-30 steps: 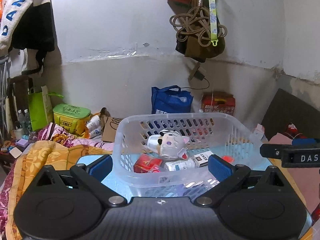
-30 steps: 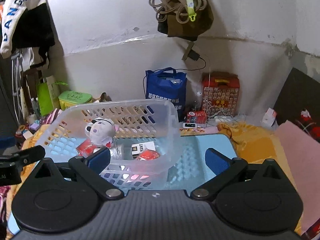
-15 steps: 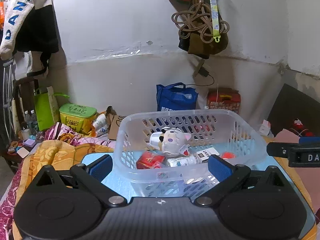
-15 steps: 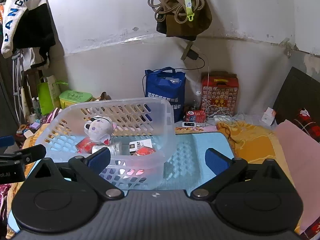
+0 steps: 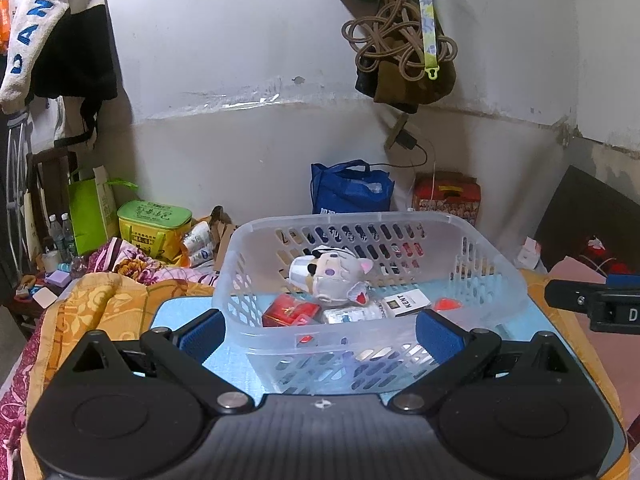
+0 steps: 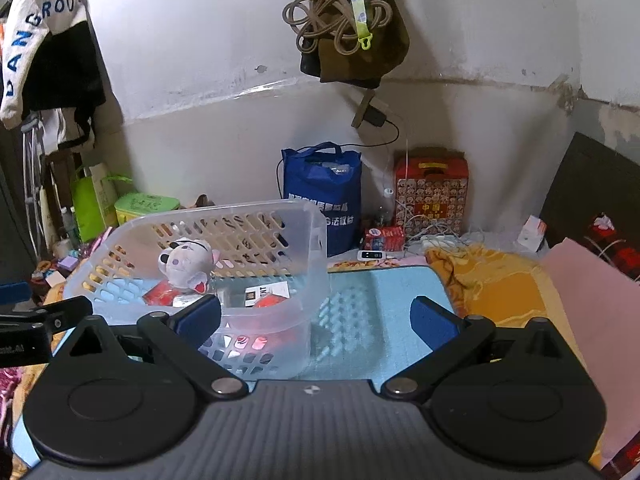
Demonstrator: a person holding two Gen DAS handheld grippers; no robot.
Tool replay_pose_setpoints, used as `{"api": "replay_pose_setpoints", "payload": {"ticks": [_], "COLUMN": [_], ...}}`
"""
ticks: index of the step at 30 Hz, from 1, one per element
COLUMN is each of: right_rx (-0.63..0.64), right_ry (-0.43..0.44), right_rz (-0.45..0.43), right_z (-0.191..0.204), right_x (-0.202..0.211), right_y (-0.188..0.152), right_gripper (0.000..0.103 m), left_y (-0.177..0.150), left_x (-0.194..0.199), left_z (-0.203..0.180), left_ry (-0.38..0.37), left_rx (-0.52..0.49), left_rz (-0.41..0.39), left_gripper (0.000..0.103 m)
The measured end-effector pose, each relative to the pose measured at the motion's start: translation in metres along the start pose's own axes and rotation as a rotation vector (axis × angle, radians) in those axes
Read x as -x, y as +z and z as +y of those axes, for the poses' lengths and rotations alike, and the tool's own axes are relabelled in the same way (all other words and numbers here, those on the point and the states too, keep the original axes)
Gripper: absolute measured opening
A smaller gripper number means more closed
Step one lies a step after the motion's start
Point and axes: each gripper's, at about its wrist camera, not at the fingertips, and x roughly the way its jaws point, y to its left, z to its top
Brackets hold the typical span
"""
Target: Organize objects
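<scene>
A clear plastic basket stands on a light blue mat. In it lie a white plush toy, a red box, a white KENT pack, a small bottle and a small red piece. My left gripper is open and empty, its pads just short of the basket's near wall. My right gripper is open and empty, to the right of the basket, left pad by its near corner. The plush toy shows there too.
The mat lies on an orange blanket. Against the wall stand a blue bag, a red patterned box, a green tin and a green paper bag. A pink cloth lies right. Ropes and a bag hang above.
Both grippers have drawn back and risen a little; the basket sits lower and farther in both views. Its contents have not moved. Both grippers stay open.
</scene>
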Motion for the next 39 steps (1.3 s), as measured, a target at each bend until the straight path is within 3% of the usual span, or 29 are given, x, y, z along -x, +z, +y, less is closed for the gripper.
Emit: {"api": "replay_pose_setpoints", "payload": {"ticks": [19, 39], "right_rx": [0.010, 0.045], "right_ry": [0.024, -0.002], "right_rz": [0.015, 0.042], "right_z": [-0.004, 0.014], "right_x": [-0.006, -0.013], "right_y": [-0.007, -0.014], "right_gripper": [0.103, 0.103], "left_y": [-0.002, -0.015], "left_x": [-0.010, -0.016], "left_z": [-0.010, 0.013], "left_ry": [-0.006, -0.038], "left_rx": [0.002, 0.035], "left_rz": [0.008, 0.006], "left_gripper": [0.102, 0.102]}}
